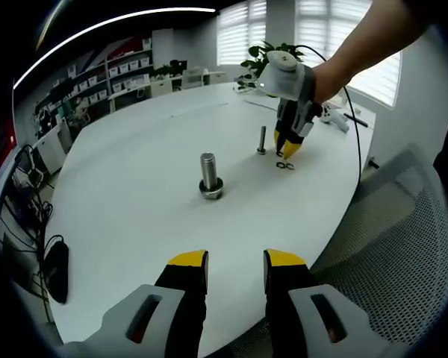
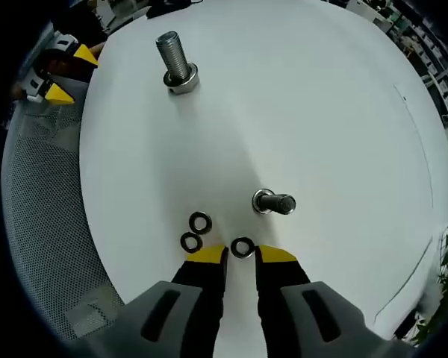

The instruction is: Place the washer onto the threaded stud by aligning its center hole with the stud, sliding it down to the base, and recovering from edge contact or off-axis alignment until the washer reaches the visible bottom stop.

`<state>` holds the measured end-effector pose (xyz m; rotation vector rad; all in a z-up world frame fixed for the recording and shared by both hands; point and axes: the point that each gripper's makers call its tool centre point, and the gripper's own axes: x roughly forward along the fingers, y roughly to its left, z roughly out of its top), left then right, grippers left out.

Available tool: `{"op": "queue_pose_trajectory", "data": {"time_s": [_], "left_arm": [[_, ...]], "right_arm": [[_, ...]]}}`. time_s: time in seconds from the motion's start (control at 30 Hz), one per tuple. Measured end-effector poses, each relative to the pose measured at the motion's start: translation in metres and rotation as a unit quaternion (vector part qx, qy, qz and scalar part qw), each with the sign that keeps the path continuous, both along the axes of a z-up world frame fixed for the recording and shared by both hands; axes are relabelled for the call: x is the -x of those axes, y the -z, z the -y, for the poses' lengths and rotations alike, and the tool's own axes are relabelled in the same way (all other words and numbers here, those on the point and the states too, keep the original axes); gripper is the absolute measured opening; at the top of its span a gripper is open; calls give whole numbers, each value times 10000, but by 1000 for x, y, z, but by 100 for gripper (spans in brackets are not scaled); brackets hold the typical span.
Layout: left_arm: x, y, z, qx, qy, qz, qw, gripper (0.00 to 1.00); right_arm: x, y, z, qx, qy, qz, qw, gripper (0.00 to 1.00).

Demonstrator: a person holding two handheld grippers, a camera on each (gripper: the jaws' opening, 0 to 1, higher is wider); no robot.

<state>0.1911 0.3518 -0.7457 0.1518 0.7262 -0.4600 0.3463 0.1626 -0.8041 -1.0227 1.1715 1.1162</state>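
A large threaded stud (image 1: 209, 170) stands upright on the white table (image 1: 134, 216), with a ring at its base. A smaller stud (image 1: 262, 139) stands farther back. My left gripper (image 1: 236, 261) hovers open over the near table edge, with nothing between its jaws. My right gripper (image 1: 287, 151) reaches down beside the small stud, over loose washers (image 1: 284, 165). In the right gripper view, my right gripper (image 2: 241, 255) is open, and one washer (image 2: 242, 247) lies on the table right at the mouth of its jaws. Two more washers (image 2: 200, 221) (image 2: 190, 242) lie to the left. The small stud (image 2: 272, 202) and the large stud (image 2: 175, 61) are ahead.
A grey mesh chair (image 1: 407, 224) (image 2: 45, 224) stands at the table's near edge. Cables and small parts (image 1: 343, 119) lie at the far right of the table. A dark object (image 1: 56, 268) sits off the left edge. Shelves and desks line the back of the room.
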Motion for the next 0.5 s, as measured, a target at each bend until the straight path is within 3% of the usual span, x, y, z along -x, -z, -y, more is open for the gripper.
{"op": "queue_pose_trajectory", "data": {"time_s": [0.5], "left_arm": [[-1, -1, 0, 9, 9, 22, 10000, 27]], "right_arm": [[0, -1, 1, 134, 378, 107, 9991, 15]]}}
